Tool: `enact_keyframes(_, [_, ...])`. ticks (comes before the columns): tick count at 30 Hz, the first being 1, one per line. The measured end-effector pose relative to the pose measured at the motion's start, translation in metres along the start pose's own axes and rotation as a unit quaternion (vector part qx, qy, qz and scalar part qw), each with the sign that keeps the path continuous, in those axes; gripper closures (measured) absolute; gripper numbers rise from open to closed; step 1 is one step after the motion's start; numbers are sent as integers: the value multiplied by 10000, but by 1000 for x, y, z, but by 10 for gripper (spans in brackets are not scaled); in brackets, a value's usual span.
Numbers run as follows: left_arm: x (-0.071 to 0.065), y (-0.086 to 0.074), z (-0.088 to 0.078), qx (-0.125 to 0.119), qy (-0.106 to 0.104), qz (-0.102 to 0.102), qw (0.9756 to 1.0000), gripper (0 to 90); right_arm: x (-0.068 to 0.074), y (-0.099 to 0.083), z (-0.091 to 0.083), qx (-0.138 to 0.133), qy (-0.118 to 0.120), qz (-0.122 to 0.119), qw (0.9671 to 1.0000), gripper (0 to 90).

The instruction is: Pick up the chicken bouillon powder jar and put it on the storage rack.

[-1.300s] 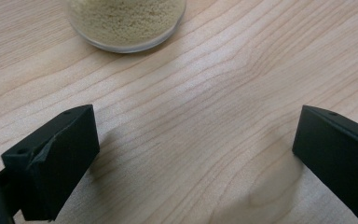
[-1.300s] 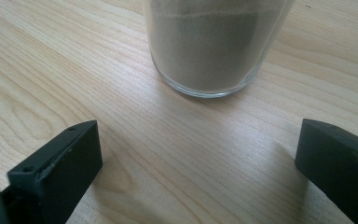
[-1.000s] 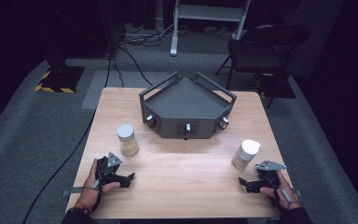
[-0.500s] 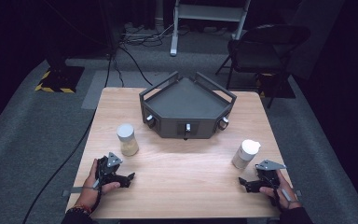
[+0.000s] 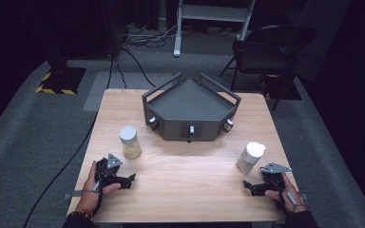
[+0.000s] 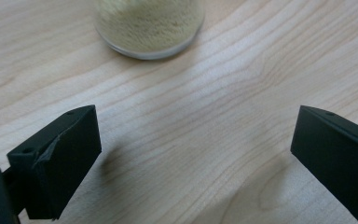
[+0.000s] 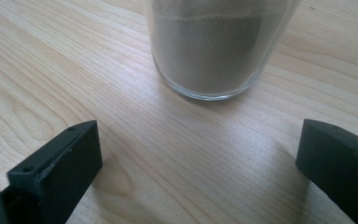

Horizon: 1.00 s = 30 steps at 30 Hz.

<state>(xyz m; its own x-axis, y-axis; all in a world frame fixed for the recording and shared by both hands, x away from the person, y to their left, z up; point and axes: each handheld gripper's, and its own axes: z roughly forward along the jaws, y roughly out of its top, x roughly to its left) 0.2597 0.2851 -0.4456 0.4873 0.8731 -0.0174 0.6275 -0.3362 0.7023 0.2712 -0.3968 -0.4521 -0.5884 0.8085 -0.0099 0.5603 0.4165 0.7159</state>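
- A jar (image 5: 129,142) of yellowish grains is standing upright on the table (image 5: 185,180), long axis vertical, white lid facing up, at the left side in front of the dark tray (image 5: 190,99).
- A second jar (image 5: 250,156) of pale powder is standing upright at the right side, also lid up, well apart from the first.
- The tray is sitting at the far middle of the table, its three knobbed faces pointing toward the person.
- The left hand-held gripper (image 5: 129,179) is lying low on the table near the front left edge, just short of the grain jar; its jaws are standing wide apart, gripping nothing.
- In the left gripper view, the grain jar's base (image 6: 149,23) is showing ahead of the spread jaws, apart from both.
- The left hand (image 5: 95,183) is wrapping the gripper from behind, forearm coming in from the bottom edge.
- The right hand-held gripper (image 5: 248,186) is resting near the front right edge, just beside the powder jar; its jaws are also released, wide apart.
- In the right gripper view, the powder jar (image 7: 219,46) is standing ahead of the jaws, touching neither.
- The right hand (image 5: 287,194) is holding its gripper from behind.
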Motion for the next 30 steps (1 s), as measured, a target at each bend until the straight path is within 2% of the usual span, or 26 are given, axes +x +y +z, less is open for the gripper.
enact_keyframes(4, [0, 0, -3, -83, 30, -15, 10000, 12, 0, 0, 0, 0, 1, 1, 10000, 0])
enact_keyframes(5, [-3, -1, -5, -154, 123, 20, 9998, 14, 0, 0, 0, 1, 1, 1, 10000, 0])
enact_keyframes(6, [-3, -1, -5, -154, 123, 20, 9998, 14, 0, 0, 0, 1, 1, 0, 10000, 0])
enact_keyframes(14, [-2, -3, -11, -395, 177, -156, 9989, 14, 0, 0, 0, 1, 4, -1, 10000, 0])
enact_keyframes(16, [-1, -3, -13, -433, 133, -224, 9987, 12, 0, 0, 0, 0, 6, -6, 10000, 0])
enact_keyframes(22, [-5, -2, -15, -534, 183, -297, 9980, 12, 0, 0, 0, 0, 6, -5, 10000, 0])
enact_keyframes(30, [-7, 6, -19, -579, 281, -305, 9975, 12, 0, 0, 0, 1, 11, -8, 10000, 0])
